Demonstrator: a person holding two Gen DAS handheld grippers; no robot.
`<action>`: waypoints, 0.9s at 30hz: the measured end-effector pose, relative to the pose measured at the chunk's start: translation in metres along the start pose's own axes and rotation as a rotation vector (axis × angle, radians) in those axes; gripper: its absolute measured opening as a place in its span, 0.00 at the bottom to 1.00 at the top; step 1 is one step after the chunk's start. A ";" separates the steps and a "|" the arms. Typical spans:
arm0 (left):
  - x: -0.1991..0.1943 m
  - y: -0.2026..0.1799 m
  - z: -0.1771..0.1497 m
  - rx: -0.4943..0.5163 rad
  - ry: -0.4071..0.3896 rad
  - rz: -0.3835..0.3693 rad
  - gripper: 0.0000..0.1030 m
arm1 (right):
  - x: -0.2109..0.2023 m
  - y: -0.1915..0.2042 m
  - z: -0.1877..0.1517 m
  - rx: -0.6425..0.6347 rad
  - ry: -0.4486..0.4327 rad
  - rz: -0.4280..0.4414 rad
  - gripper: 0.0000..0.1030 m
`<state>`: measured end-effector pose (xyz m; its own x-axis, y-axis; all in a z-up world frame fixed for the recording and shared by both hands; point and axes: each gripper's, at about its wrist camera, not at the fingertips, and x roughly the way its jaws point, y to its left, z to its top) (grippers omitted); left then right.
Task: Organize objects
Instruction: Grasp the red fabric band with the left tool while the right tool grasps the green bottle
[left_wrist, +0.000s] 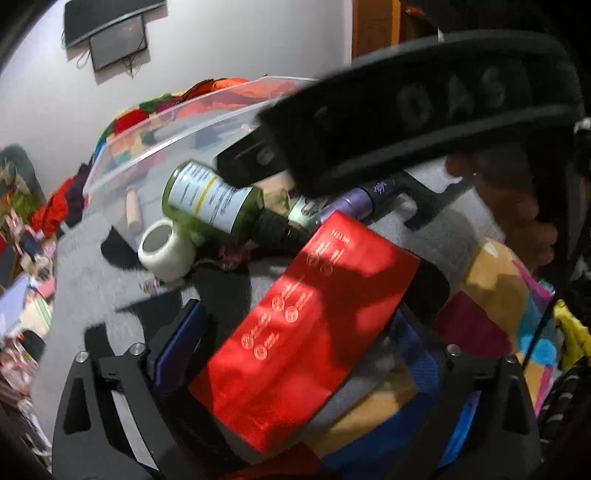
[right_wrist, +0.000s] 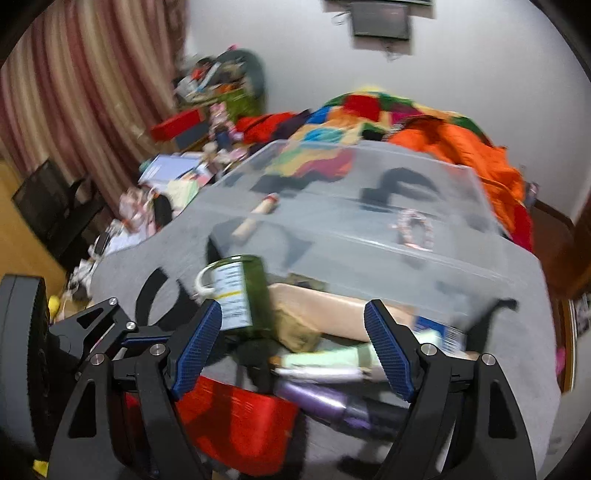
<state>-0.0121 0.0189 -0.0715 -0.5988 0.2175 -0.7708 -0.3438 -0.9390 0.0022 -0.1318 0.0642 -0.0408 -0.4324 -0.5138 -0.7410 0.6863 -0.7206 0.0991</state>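
Red box between left gripper pads, unclamped | right gripper apart above green bottle

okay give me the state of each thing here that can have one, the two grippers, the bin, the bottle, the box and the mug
Left gripper: open, red box between its jaws, grip unclear.
Right gripper: open, nothing between its pads.
Clear plastic storage bin: lidless, a few small items inside.
Dark green glass bottle: lying on its side, black cap on.
Red rectangular box: closed, lying flat.
White ceramic mug: tipped on its side, empty.
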 end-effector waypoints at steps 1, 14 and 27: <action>-0.001 0.004 -0.002 -0.023 0.002 -0.027 0.87 | 0.005 0.006 0.001 -0.025 0.011 0.008 0.74; -0.002 0.018 0.002 -0.052 0.009 -0.045 0.88 | 0.022 0.029 0.006 -0.137 0.029 0.004 0.37; 0.012 0.019 0.023 -0.030 0.030 -0.033 0.84 | -0.052 -0.010 0.015 -0.003 -0.153 -0.028 0.37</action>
<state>-0.0424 0.0098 -0.0656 -0.5652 0.2405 -0.7891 -0.3407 -0.9392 -0.0422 -0.1251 0.0911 0.0068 -0.5352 -0.5583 -0.6339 0.6742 -0.7345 0.0777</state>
